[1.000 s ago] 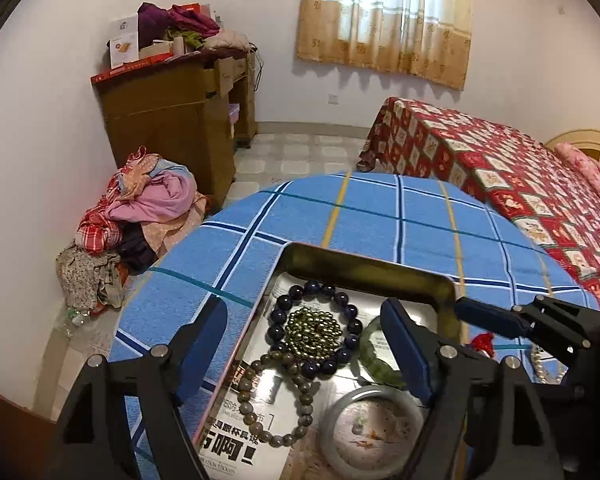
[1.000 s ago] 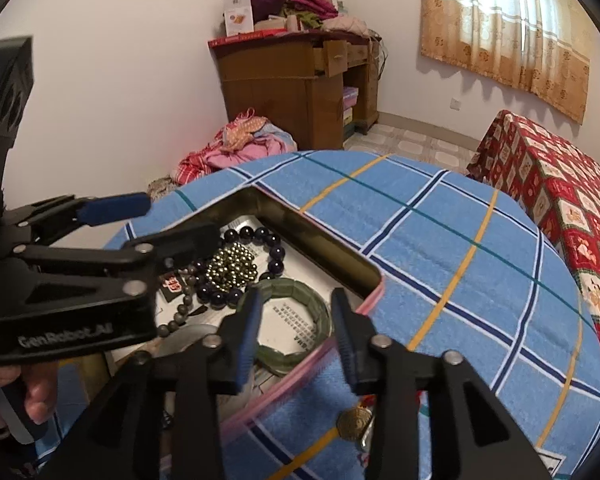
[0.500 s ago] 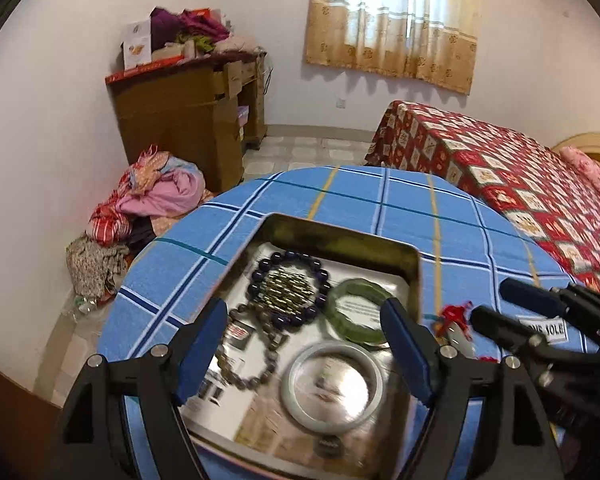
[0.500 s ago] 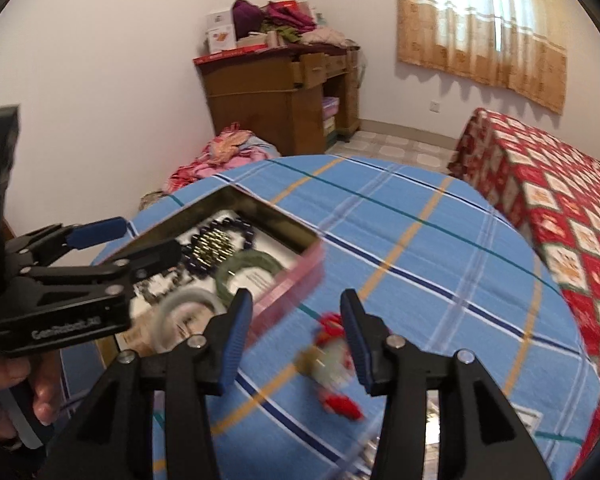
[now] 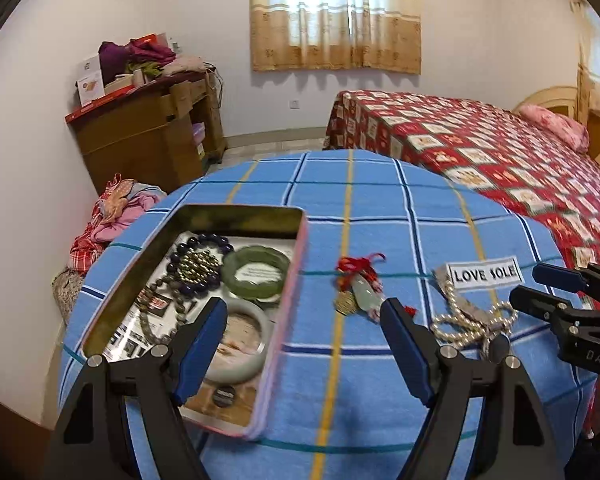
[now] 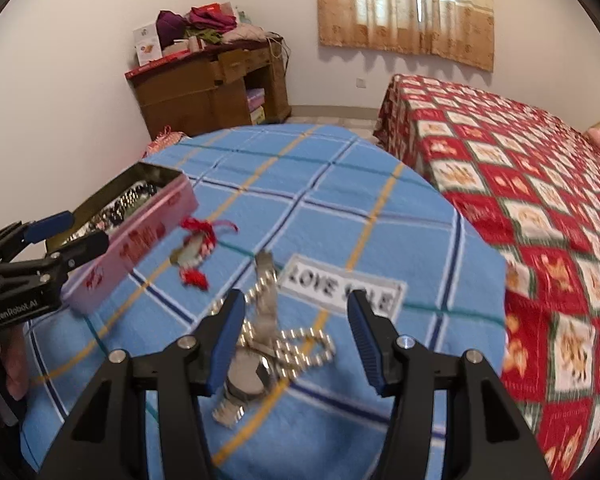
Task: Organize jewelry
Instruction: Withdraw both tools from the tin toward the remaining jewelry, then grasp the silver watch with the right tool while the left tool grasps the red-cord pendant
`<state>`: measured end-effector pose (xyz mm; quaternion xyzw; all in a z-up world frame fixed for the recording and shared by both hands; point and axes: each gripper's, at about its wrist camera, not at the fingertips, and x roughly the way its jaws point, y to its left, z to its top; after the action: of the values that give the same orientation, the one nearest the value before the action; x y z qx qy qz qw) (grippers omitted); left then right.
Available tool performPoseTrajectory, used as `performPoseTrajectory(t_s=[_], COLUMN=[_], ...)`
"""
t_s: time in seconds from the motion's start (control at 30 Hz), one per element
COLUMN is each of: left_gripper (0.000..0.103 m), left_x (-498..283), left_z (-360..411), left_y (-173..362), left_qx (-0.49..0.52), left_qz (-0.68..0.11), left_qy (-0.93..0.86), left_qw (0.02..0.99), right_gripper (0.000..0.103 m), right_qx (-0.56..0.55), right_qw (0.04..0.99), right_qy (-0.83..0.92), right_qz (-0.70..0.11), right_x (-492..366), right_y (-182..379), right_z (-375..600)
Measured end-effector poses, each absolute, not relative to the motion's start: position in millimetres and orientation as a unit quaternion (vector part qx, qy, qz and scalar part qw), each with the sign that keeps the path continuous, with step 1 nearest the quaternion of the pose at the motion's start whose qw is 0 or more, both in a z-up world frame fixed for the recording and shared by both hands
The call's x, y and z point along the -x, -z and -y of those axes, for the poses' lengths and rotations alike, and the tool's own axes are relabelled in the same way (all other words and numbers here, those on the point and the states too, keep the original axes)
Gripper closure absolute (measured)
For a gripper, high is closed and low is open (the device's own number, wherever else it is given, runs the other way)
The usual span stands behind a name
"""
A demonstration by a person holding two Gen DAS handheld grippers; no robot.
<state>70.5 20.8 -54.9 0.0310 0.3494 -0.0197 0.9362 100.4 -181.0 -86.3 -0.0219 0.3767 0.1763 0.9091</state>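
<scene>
We've got the left gripper (image 5: 304, 346) above the near part of the round table (image 5: 380, 208), jaws spread wide, nothing between them. Left finger sits over the tin (image 5: 236, 212), right finger over bare cloth near the red-tasselled charm (image 5: 358, 280).

Tin is open, on the left side of the table. Inside: dark bead bracelet (image 5: 204, 264) ringing a clump of gold-coloured beads, green bangle (image 5: 256, 270) just right of it, pale bangle (image 5: 240, 340) nearer us, brown bead string (image 5: 160, 320) along the left. All lie on printed paper lining the bottom.

Charm lies on the cloth just right of the tin, apart from it; a coin-like disc sits at its near end.

Right gripper (image 6: 296, 340) hovers over the watch (image 6: 248, 376) and pearl chain (image 6: 300, 344), jaws spread, holding nothing. Chain is tangled over the watch band; we can't tell how they interlock, the right view is blurred. White "LOVE SOLE" label (image 6: 340, 290) is just beyond them.

Left hand (image 6: 8, 364) shows at the right view's left edge, gripping its handle. Bed (image 5: 480, 152) and wooden desk (image 5: 148, 132) stand behind the table.
</scene>
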Motion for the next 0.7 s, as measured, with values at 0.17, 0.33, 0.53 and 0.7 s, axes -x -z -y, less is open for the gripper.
performPoseTrajectory(t_s=[0.17, 0.33, 0.53, 0.7], left_gripper=[0.024, 0.024, 0.024, 0.024], left_x=[-66, -63, -64, -63], left_z=[-10, -2, -4, -4], left_y=[64, 70, 75, 75], left_qx=[-0.036, -0.042, -0.039, -0.035], left_qz=[-0.357, -0.361, -0.369, -0.369], left_qy=[0.025, 0.030, 0.025, 0.024], left_qw=[0.933, 0.931, 0.928, 0.928], right_gripper=[0.047, 0.047, 0.050, 0.062], right_qx=[0.029, 0.051, 0.065, 0.093], right_qw=[0.897, 0.883, 0.885, 0.887], right_qy=[-0.197, -0.207, -0.196, -0.183], right_qz=[-0.394, -0.417, -0.417, -0.414], right_x=[-86, -84, -88, -81], right_y=[98, 113, 120, 120], right_z=[176, 160, 156, 149])
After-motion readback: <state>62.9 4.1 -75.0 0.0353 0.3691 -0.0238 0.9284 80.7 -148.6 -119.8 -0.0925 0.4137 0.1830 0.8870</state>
